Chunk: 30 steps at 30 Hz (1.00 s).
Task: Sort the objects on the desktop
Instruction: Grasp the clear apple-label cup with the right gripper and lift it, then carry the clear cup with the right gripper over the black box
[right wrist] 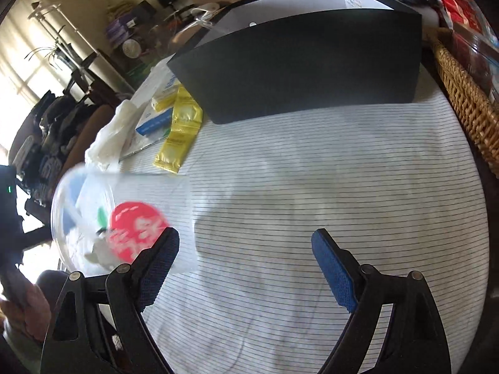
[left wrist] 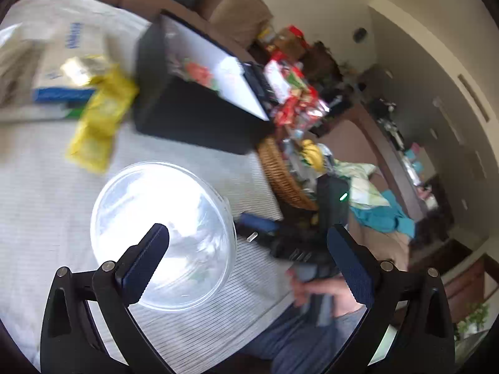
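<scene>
Lying just left of the wide-open, empty right hand-held gripper (right wrist: 246, 249), clear plastic cup (right wrist: 124, 221).

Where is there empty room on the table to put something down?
The striped cloth is bare between the black box, the wicker basket and the clear cup. It is crowded by the yellow packets and blue box.

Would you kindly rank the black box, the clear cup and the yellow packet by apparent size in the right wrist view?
1. Black box
2. Clear cup, though nearness inflates it
3. Yellow packet
</scene>
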{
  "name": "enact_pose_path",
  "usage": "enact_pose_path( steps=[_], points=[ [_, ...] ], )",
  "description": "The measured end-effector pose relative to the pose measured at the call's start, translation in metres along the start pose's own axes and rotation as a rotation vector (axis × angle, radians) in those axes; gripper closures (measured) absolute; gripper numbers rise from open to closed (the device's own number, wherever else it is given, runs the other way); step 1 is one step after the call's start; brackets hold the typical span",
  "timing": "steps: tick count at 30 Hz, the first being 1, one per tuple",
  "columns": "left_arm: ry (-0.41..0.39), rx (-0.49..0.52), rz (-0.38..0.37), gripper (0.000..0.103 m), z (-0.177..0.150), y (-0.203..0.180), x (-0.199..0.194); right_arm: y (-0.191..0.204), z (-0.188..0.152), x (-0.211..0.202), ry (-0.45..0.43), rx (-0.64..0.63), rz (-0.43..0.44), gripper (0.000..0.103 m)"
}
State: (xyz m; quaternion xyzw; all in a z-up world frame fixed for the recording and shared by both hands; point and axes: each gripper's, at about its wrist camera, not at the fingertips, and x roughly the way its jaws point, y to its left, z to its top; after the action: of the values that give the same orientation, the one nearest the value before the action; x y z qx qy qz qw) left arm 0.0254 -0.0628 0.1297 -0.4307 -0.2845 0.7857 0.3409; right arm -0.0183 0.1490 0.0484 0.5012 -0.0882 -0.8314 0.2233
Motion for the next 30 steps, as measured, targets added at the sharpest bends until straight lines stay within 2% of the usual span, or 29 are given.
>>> enact_pose_path(
  steps=[4, 8, 12, 15, 18, 21, 24, 29, 30],
  points=[
    [0.056, 0.067, 0.02, 0.002, 0.021, -0.031, 0.039, -0.008, -0.006, -0.01, 0.001, -0.028, -0.03, 0.014],
    [0.077, 0.118, 0.036, 0.002, 0.025, -0.052, 0.055, -0.018, -0.008, -0.036, -0.071, -0.048, 0.008, 0.013],
    [-0.01, 0.164, 0.041, 0.002, 0.02, -0.062, 0.024, -0.017, -0.011, -0.054, -0.131, -0.104, 0.046, 0.011],
    [-0.047, 0.204, 0.114, 0.001, 0.009, -0.052, -0.004, -0.005, -0.015, -0.055, -0.136, -0.172, 0.054, 0.01],
    [-0.05, 0.146, 0.166, 0.002, 0.001, -0.023, -0.018, 0.015, -0.019, -0.053, -0.141, -0.267, 0.066, 0.01],
    [-0.06, 0.065, 0.145, 0.002, -0.006, 0.008, -0.024, 0.04, -0.027, -0.047, -0.156, -0.392, 0.019, 0.007],
    [-0.026, 0.079, 0.119, 0.002, -0.005, 0.023, -0.007, 0.058, -0.026, -0.027, -0.153, -0.499, -0.077, 0.006],
    [0.016, 0.077, -0.003, 0.001, 0.011, 0.029, 0.026, 0.06, -0.01, 0.004, -0.126, -0.451, -0.041, 0.006],
    [0.021, 0.078, -0.006, 0.001, 0.015, 0.028, 0.031, 0.061, -0.009, 0.007, -0.128, -0.449, -0.043, 0.006]
  ],
)
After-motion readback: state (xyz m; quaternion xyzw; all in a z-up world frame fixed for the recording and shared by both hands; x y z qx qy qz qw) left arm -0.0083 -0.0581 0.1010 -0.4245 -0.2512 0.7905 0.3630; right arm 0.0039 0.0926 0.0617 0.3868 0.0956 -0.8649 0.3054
